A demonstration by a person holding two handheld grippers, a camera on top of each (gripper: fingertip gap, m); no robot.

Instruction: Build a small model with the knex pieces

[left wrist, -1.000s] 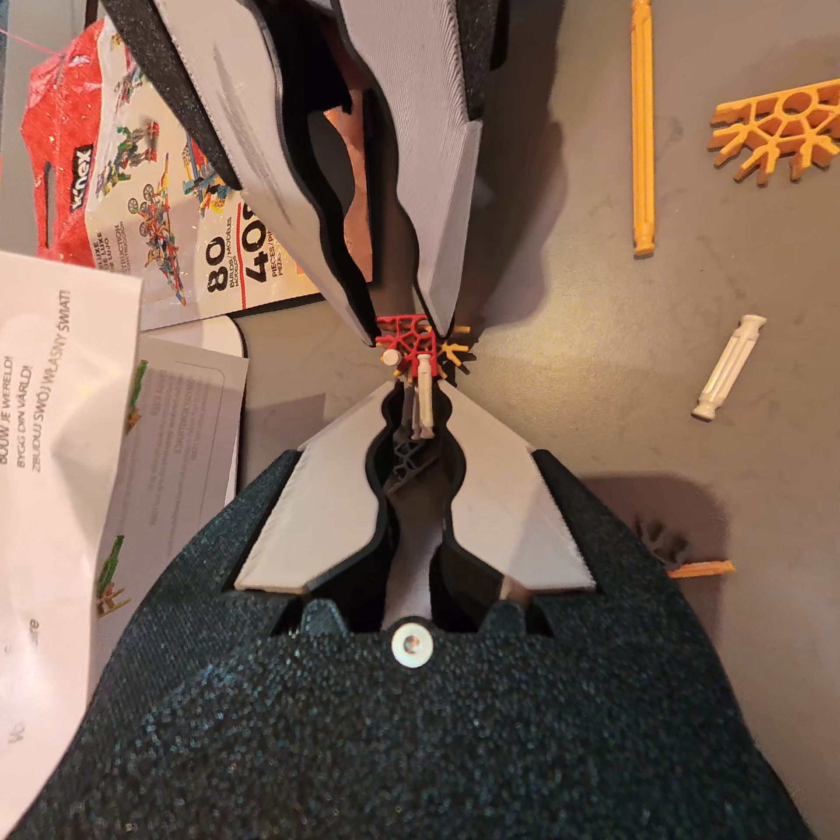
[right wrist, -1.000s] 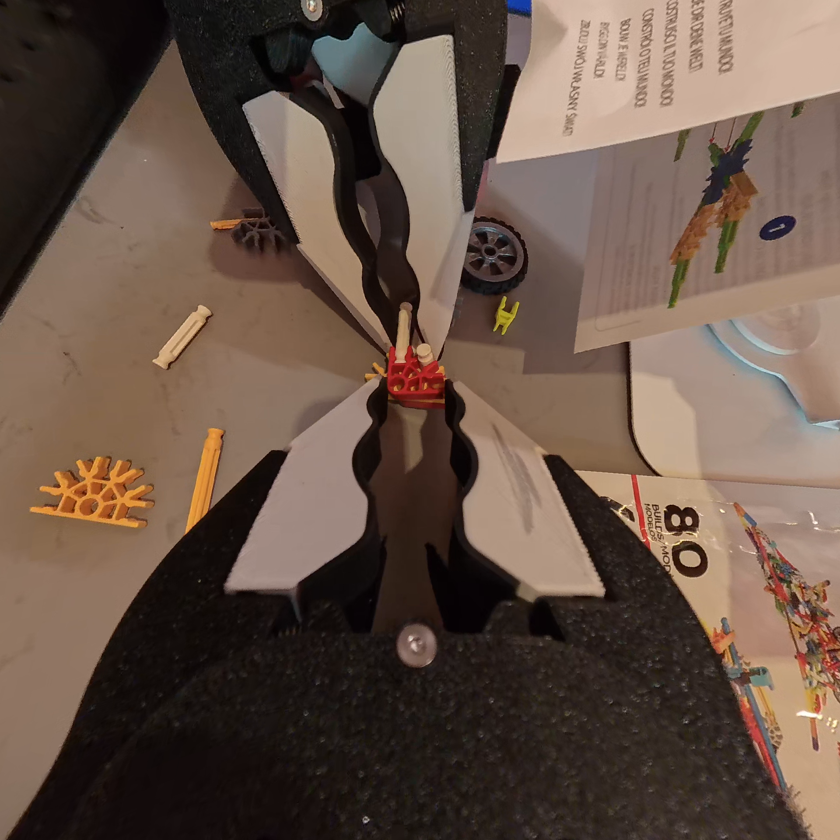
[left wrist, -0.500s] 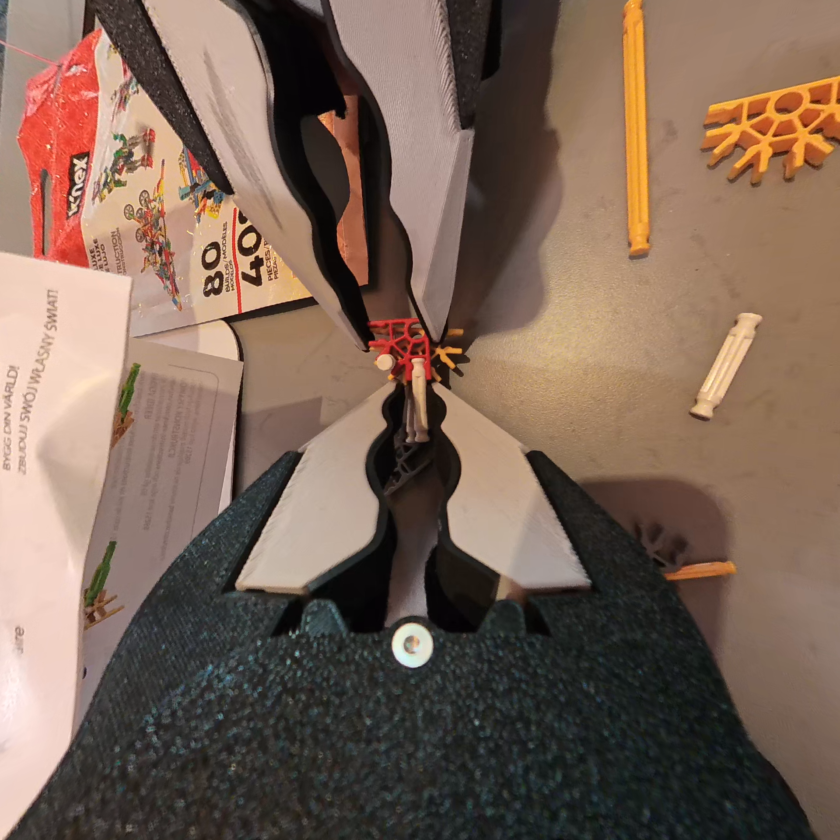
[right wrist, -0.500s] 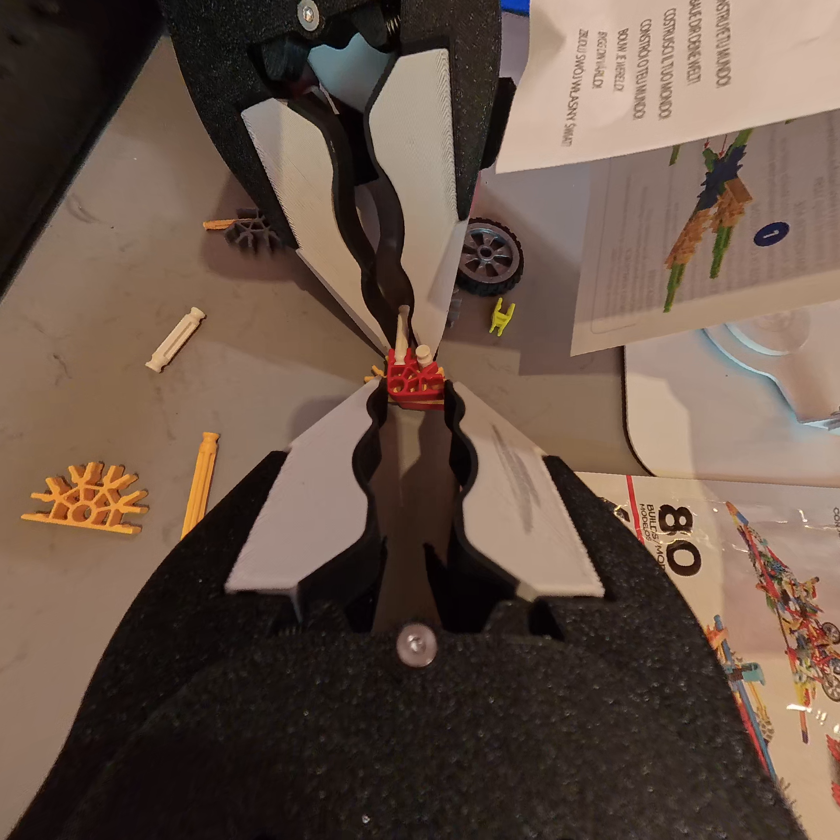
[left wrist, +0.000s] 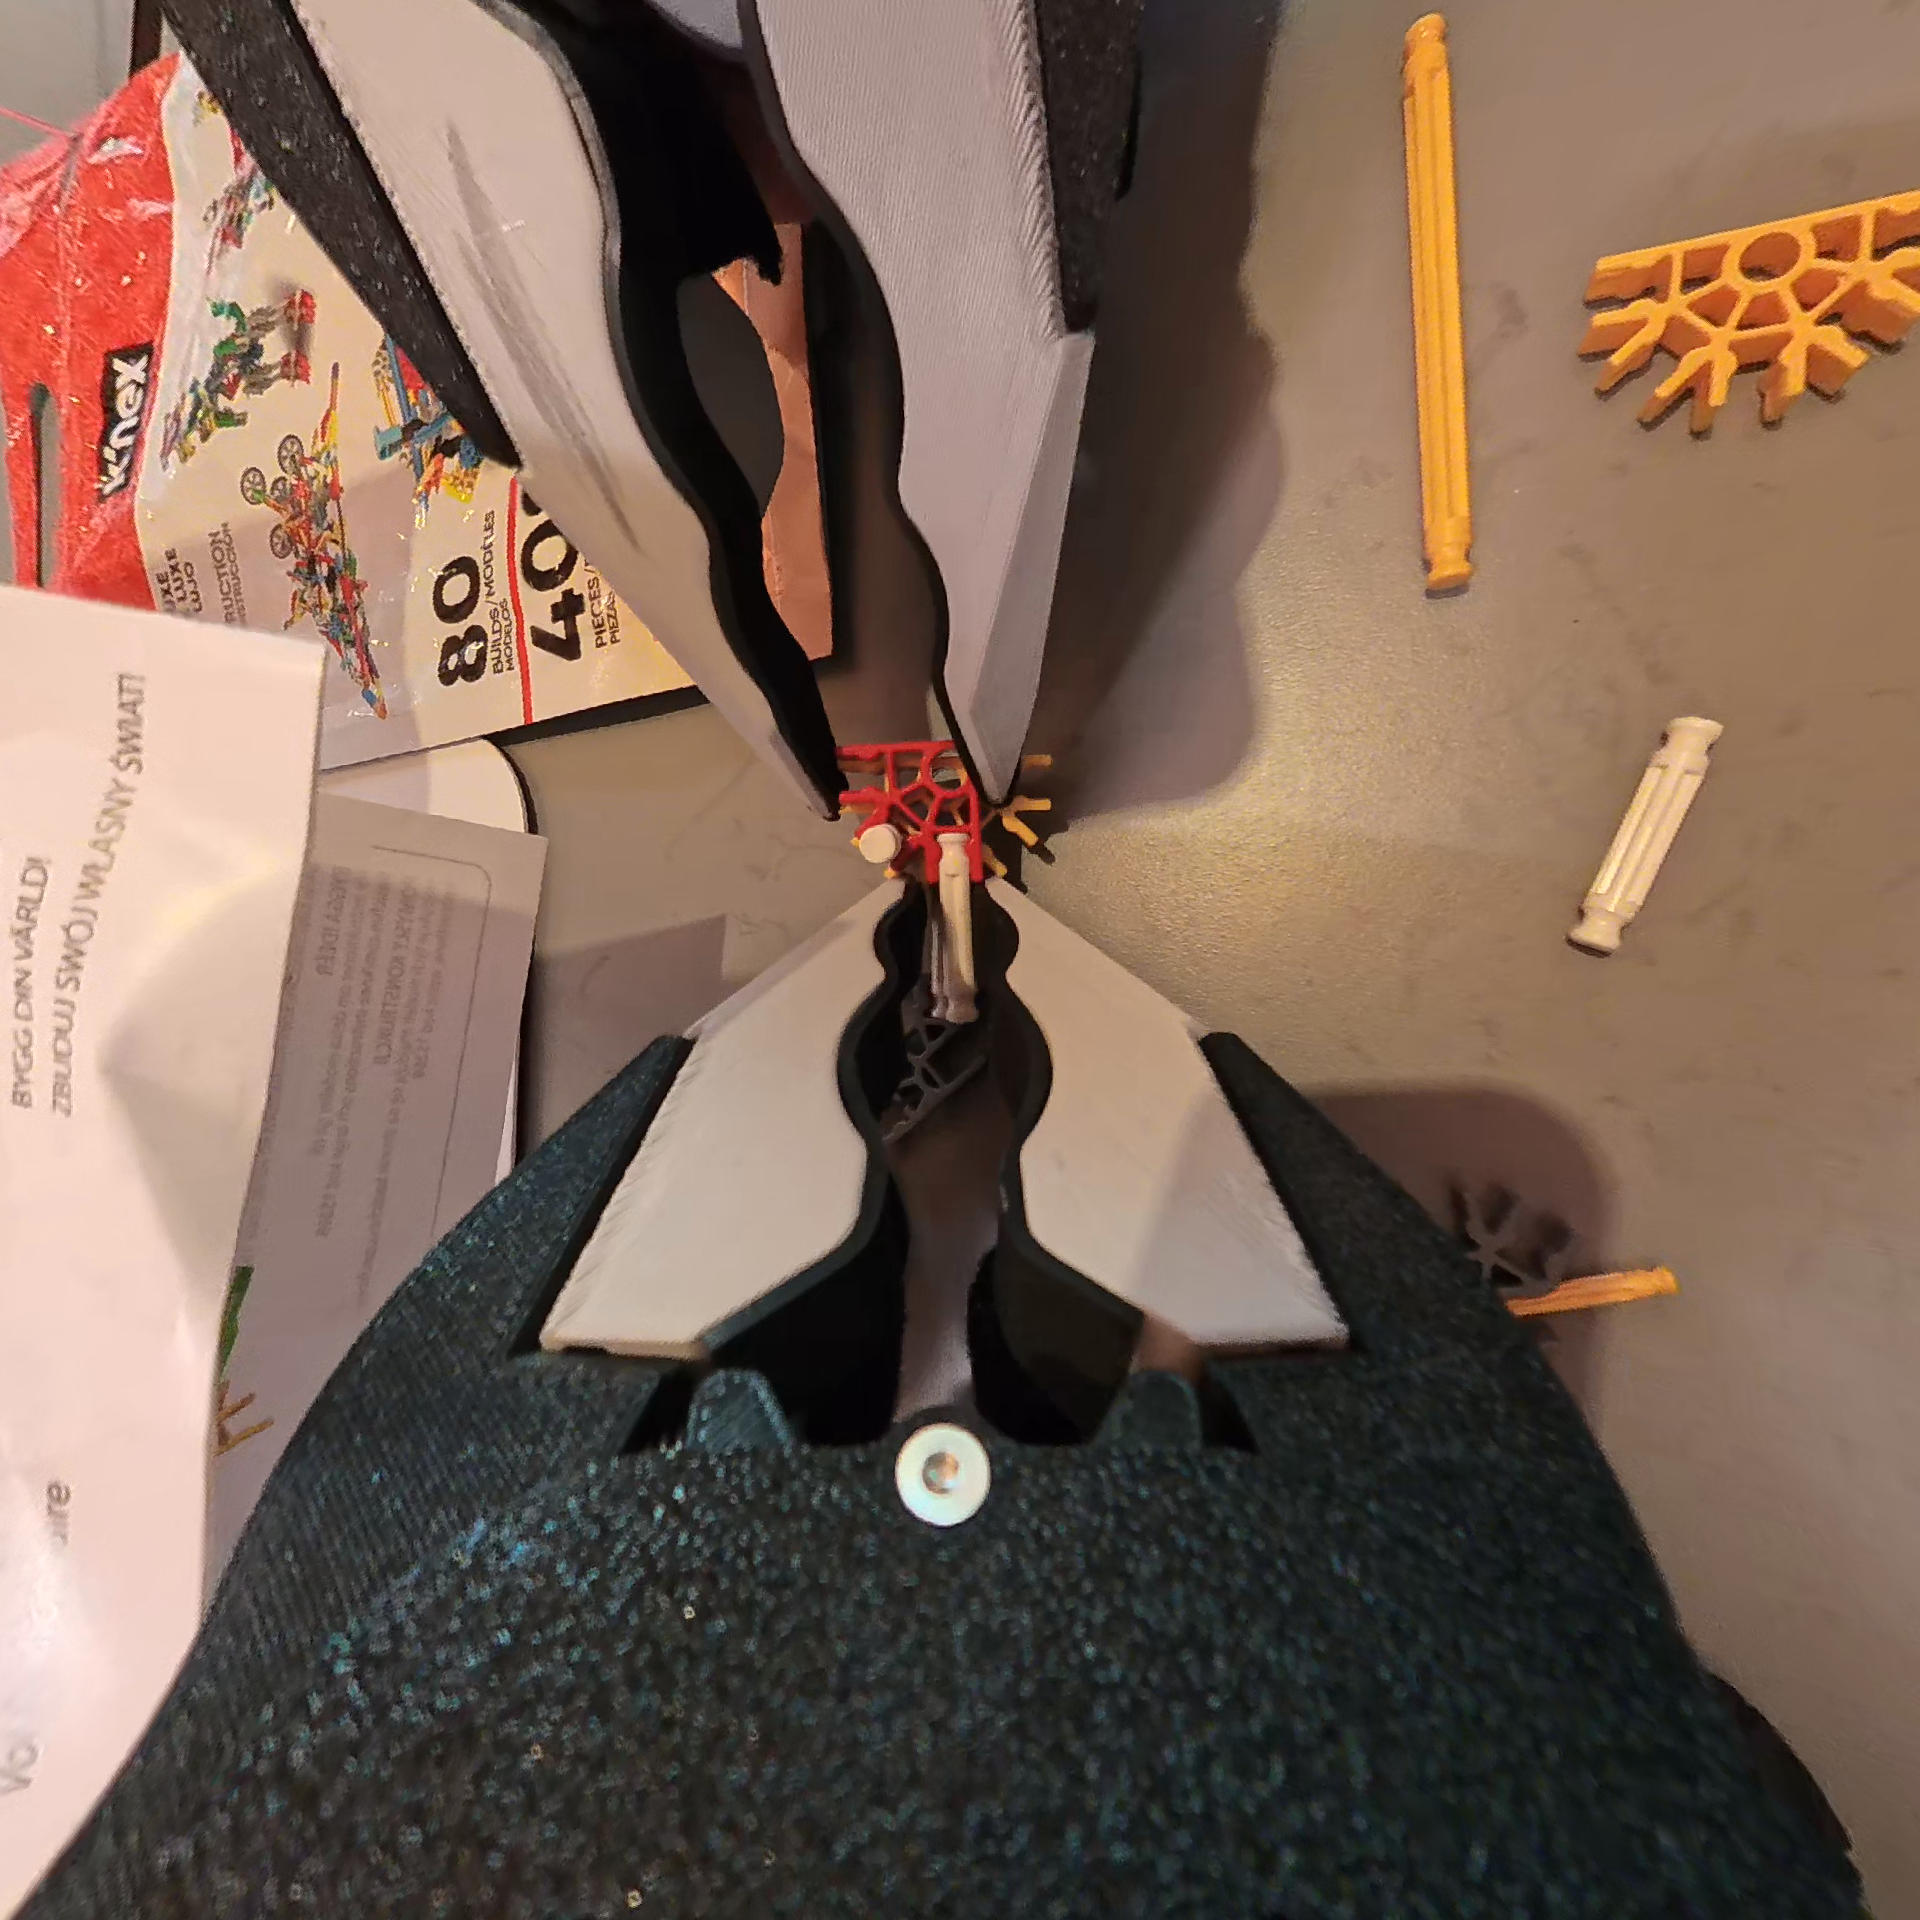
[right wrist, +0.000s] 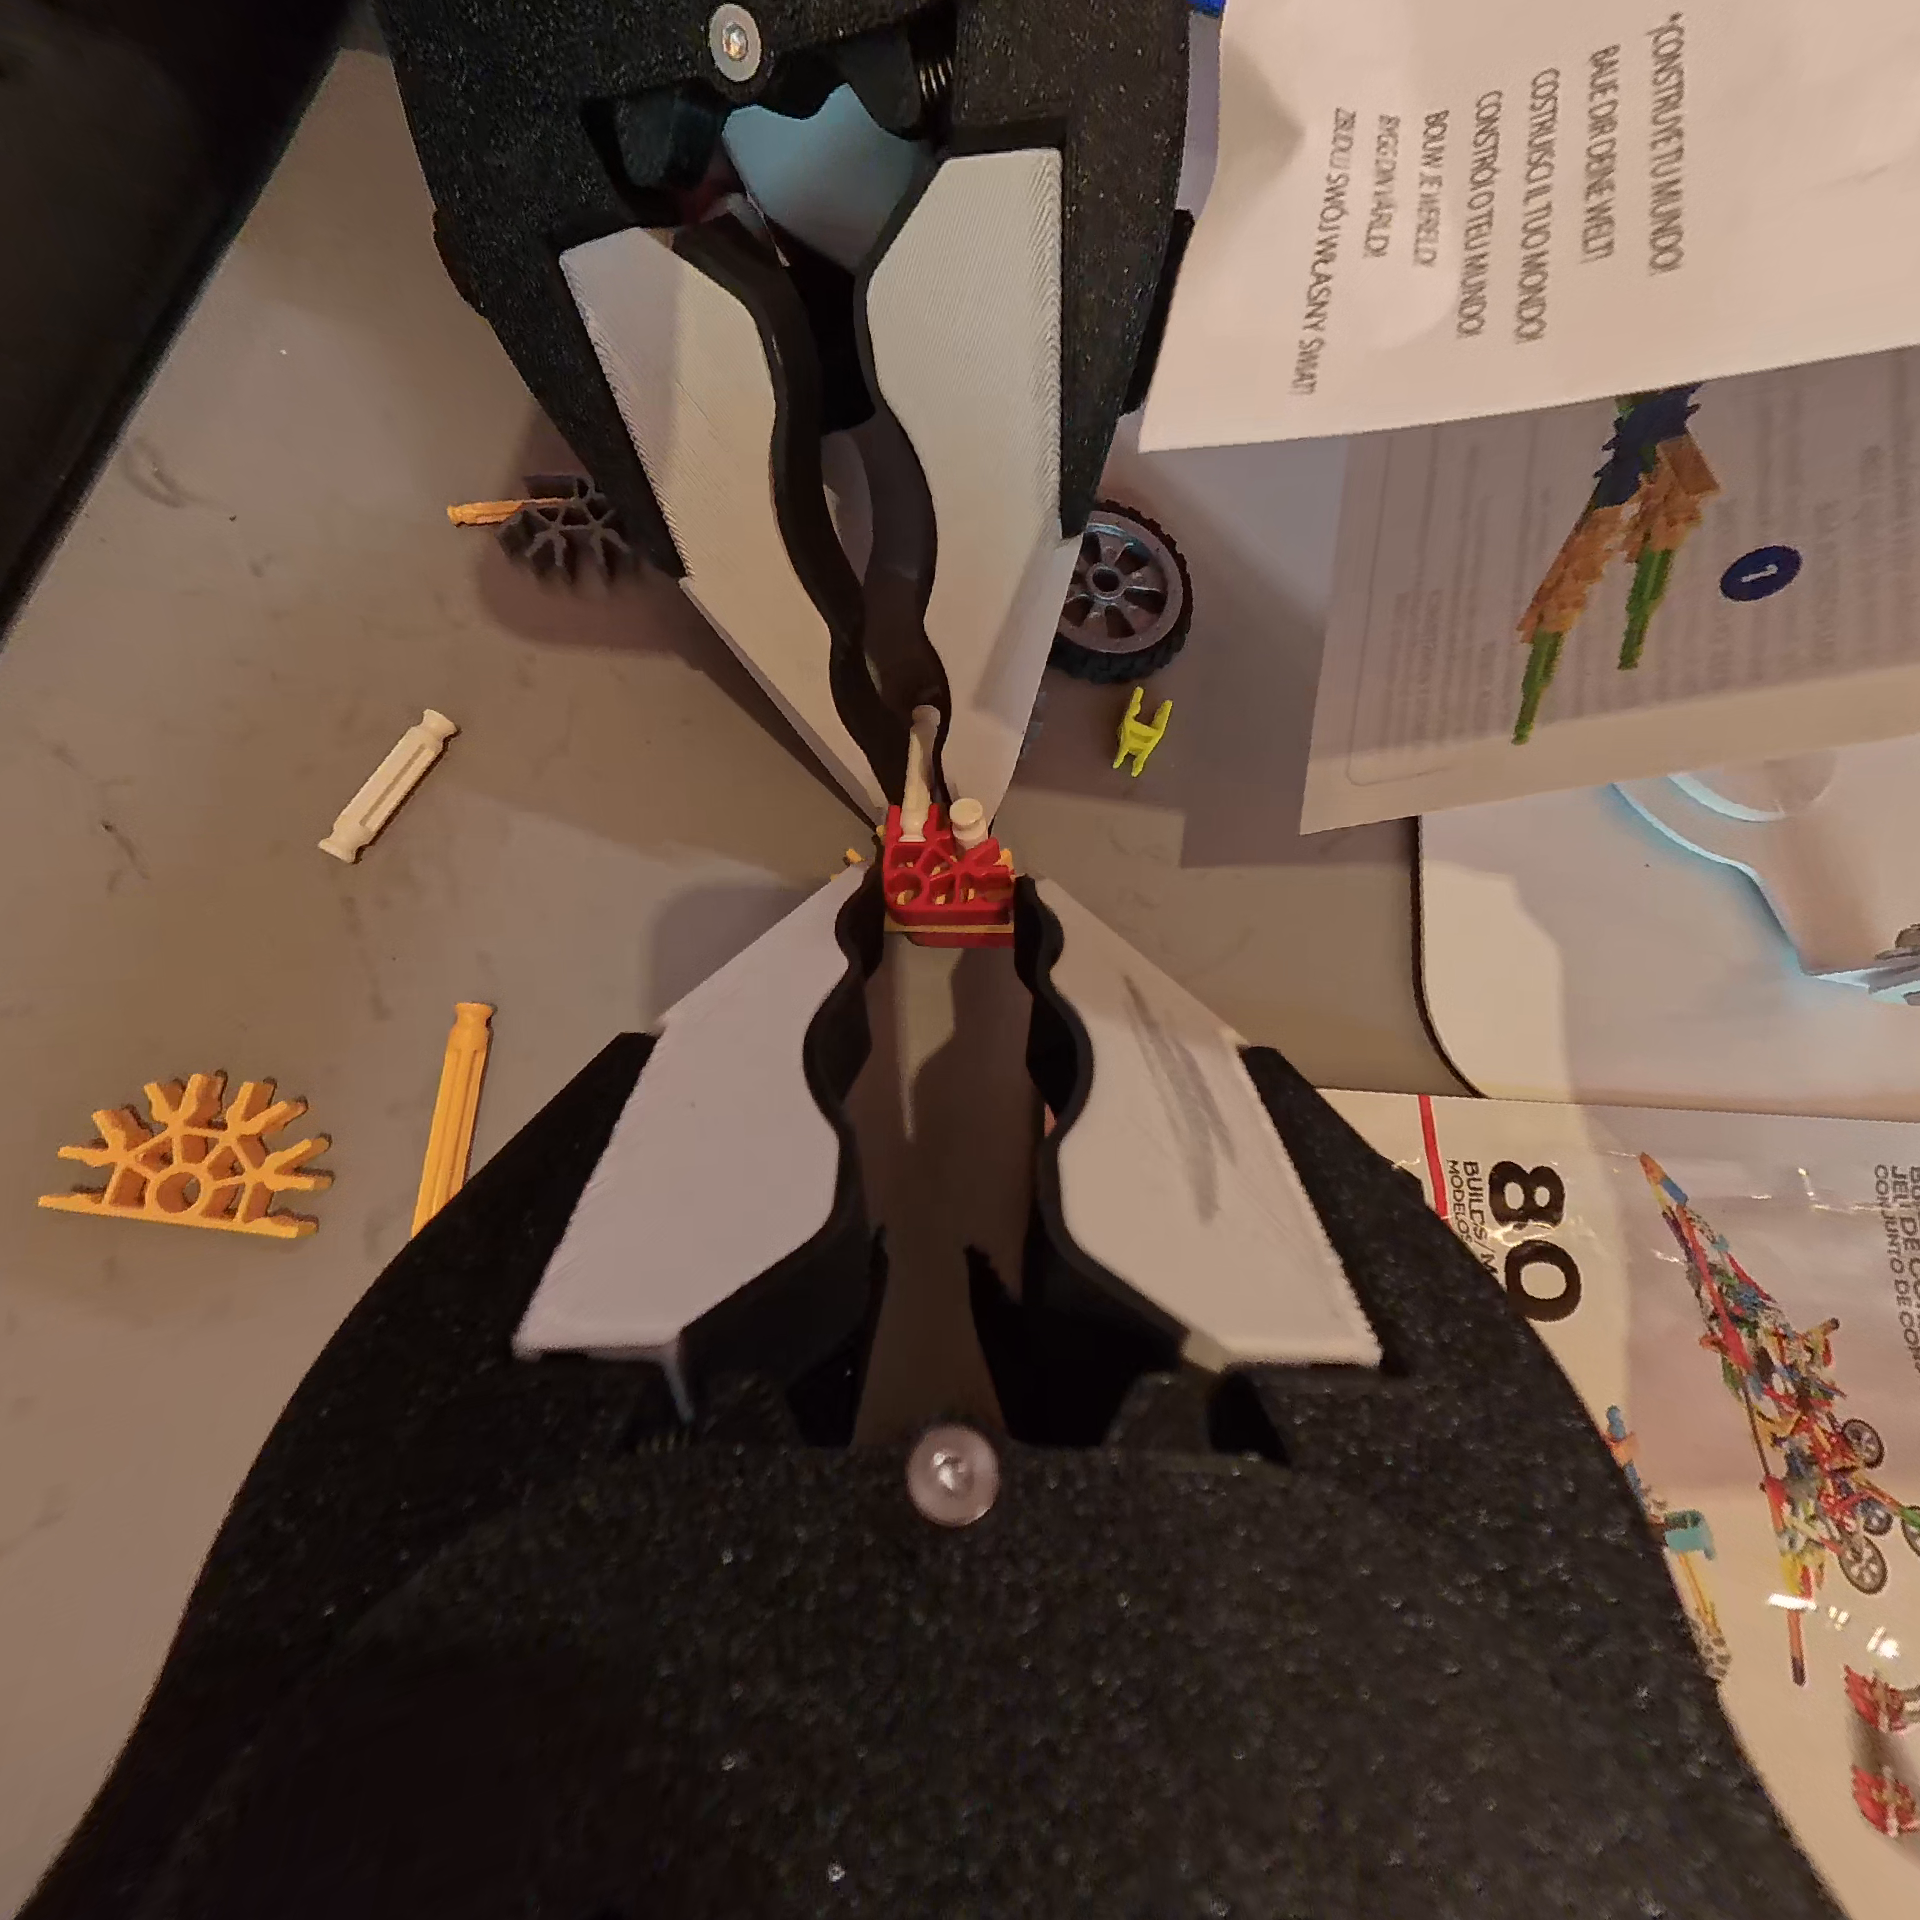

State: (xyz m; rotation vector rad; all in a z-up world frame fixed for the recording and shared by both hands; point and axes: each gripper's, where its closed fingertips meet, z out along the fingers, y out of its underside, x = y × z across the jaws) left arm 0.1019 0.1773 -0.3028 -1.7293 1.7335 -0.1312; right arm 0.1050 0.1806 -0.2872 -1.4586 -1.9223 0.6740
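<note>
Left wrist view: left gripper point(left wrist: 948, 894) pinches a white rod point(left wrist: 954, 914) plugged into the red connector point(left wrist: 914, 805), which the right gripper point(left wrist: 914, 774) clamps from opposite. Printed toy bag point(left wrist: 312, 436) and multilingual leaflet point(left wrist: 125, 935) lie left; writing not quoted.

Right wrist view: right gripper point(right wrist: 940, 899) pinches the red connector point(right wrist: 943, 883); left gripper point(right wrist: 928, 774) grips the rod point(right wrist: 920, 769). Grey wheel point(right wrist: 1122, 597) and instruction sheet point(right wrist: 1621, 582) beyond.

Grey mottled tabletop point(right wrist: 260, 748) (faint dark veining), warm dim light, hard shadows.
</note>
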